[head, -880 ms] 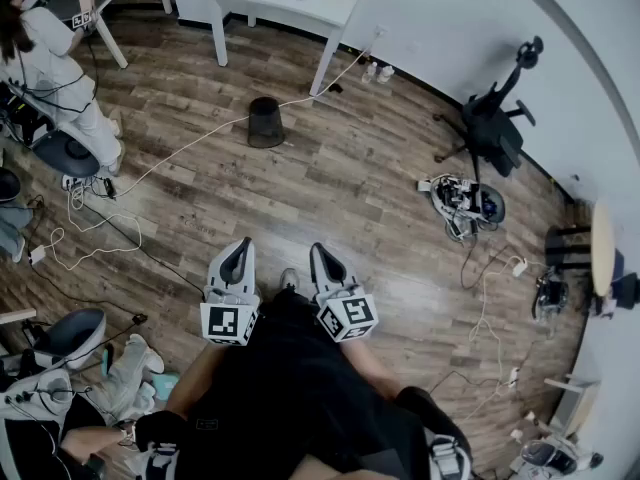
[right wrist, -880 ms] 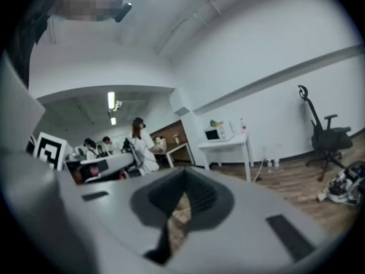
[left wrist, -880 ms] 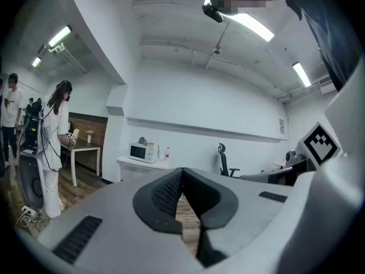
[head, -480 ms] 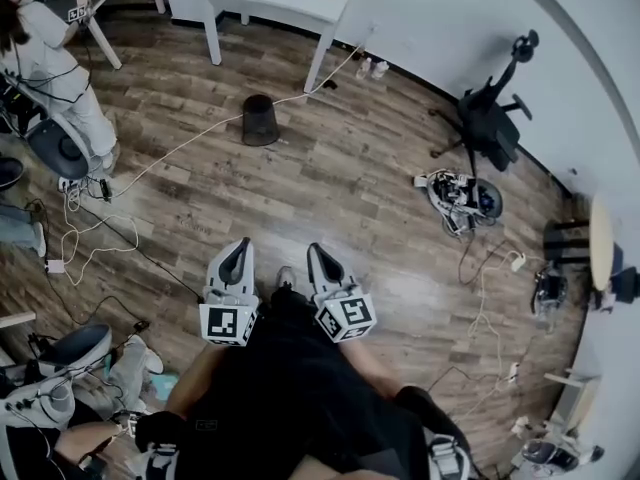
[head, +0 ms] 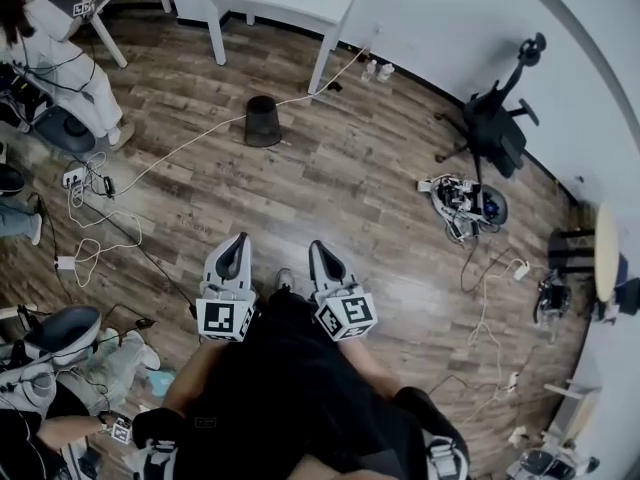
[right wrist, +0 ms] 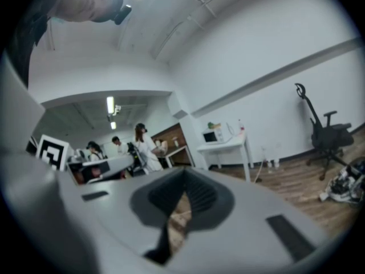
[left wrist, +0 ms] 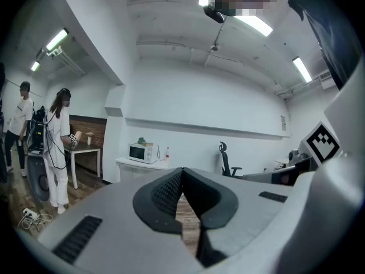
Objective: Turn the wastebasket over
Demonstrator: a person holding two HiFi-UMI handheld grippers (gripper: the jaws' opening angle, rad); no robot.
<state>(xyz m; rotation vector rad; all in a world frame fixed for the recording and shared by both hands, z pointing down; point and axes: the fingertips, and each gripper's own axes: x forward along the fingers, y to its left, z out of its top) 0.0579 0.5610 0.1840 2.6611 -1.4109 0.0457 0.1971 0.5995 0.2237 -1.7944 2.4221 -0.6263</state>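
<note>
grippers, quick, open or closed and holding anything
left gripper: closed, holding nothing
right gripper: closed, holding nothing

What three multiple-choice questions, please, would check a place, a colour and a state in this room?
1. Where is the wastebasket? A held aloft; B on the floor by the white table; C hung on the wall.
2. Its colour? A white; B red; C black.
3. The left gripper and right gripper are: A shut, empty; B wide open; C shut on the wastebasket.
Answers: 1 B, it stands on the boards near a table leg; 2 C, dark against the wood; 3 A, each pair of jaws meets with nothing between.
</note>
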